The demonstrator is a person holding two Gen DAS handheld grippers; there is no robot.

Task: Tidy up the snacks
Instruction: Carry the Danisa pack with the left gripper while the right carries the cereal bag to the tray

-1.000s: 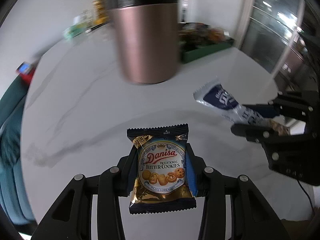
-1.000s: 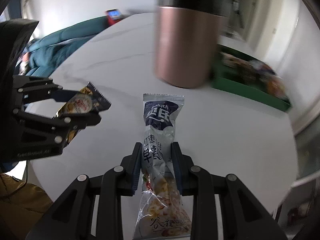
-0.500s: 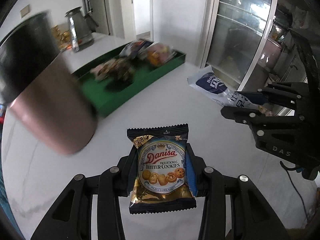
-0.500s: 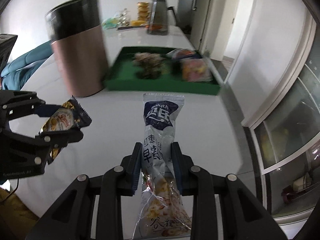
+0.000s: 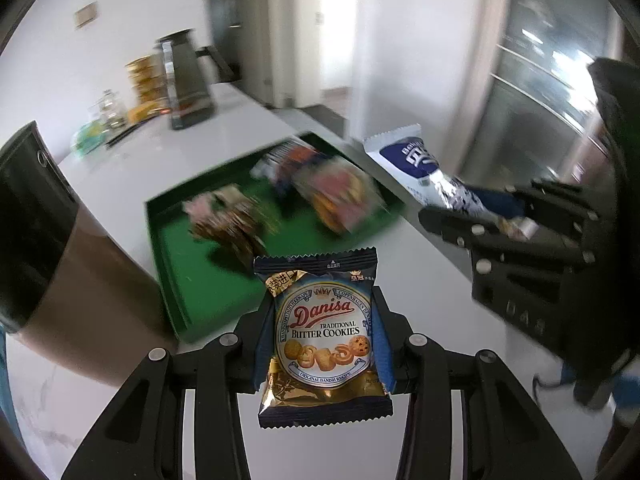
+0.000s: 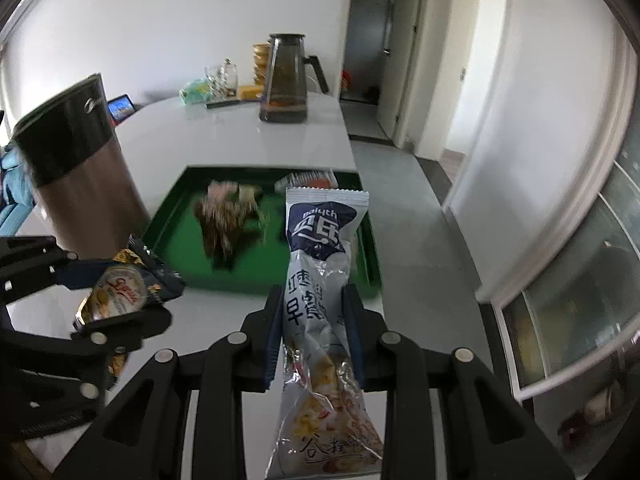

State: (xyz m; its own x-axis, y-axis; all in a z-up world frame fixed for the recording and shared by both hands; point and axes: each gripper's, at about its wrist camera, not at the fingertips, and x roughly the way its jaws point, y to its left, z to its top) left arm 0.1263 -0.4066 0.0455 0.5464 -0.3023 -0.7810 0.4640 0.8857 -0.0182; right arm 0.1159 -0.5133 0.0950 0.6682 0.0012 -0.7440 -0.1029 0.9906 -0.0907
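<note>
- Right now the left gripper (image 5: 324,344) has its jaws pinching a Danisa butter cookie packet (image 5: 323,344) by its two side edges, held upright above the white desk (image 5: 248,120), just short of the green tray (image 5: 192,280).
- Meanwhile the right gripper (image 6: 312,332) has its jaws pressed tight on a long blue-and-silver cereal snack pouch (image 6: 320,276), whose top end reaches over the tray's near right part.
- Blurred snack packets (image 6: 224,220) lie inside the tray.
- Left of the tray stands a copper-and-black canister (image 6: 76,168); a dark pitcher (image 6: 286,80) stands farther back on the desk.
</note>
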